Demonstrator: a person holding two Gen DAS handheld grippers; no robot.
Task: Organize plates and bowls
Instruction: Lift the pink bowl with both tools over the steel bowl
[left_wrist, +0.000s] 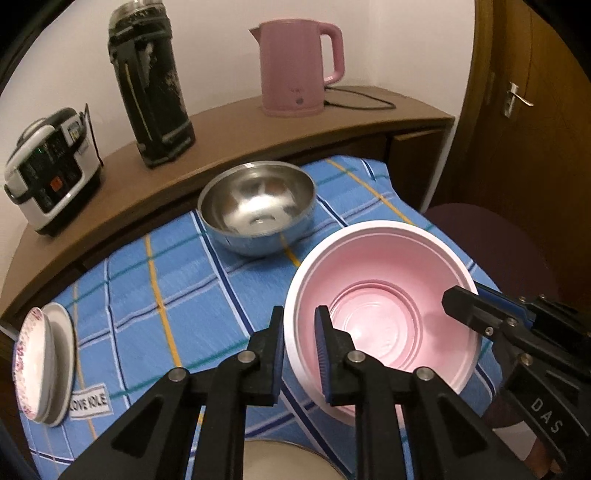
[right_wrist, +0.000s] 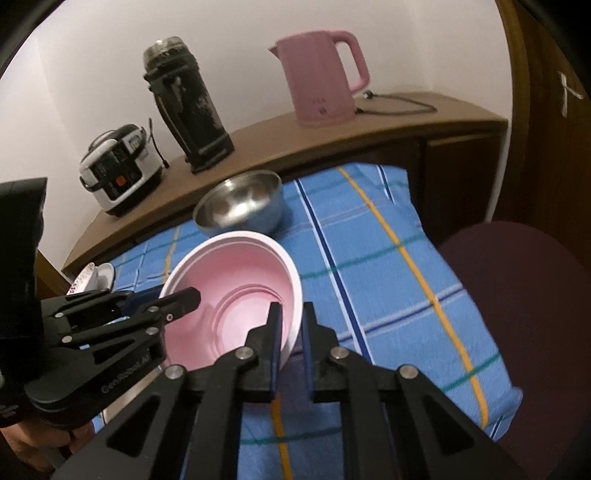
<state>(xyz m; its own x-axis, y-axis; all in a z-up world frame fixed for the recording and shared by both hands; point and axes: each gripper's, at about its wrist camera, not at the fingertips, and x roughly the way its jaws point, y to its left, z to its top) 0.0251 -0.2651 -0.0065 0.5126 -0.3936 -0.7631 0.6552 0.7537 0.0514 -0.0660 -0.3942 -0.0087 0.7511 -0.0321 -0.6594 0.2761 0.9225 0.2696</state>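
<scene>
A pink plastic bowl (left_wrist: 384, 317) is held over the blue checked cloth (left_wrist: 177, 295). My left gripper (left_wrist: 299, 325) is shut on its left rim, one finger inside and one outside. My right gripper (right_wrist: 291, 321) is shut on its right rim (right_wrist: 291, 295) the same way, and shows at the right in the left wrist view (left_wrist: 476, 306). A steel bowl (left_wrist: 258, 206) stands on the cloth behind the pink bowl; it also shows in the right wrist view (right_wrist: 240, 206). Small white plates (left_wrist: 44, 362) lie stacked at the cloth's left edge.
On the brown shelf (left_wrist: 229, 122) behind stand a pink kettle (left_wrist: 295, 66) with its cord, a black flask (left_wrist: 151, 85) and a white-and-black cooker (left_wrist: 51, 170). A dark red chair seat (right_wrist: 524, 295) is at the right. Another dish's rim (left_wrist: 280, 458) shows below my left gripper.
</scene>
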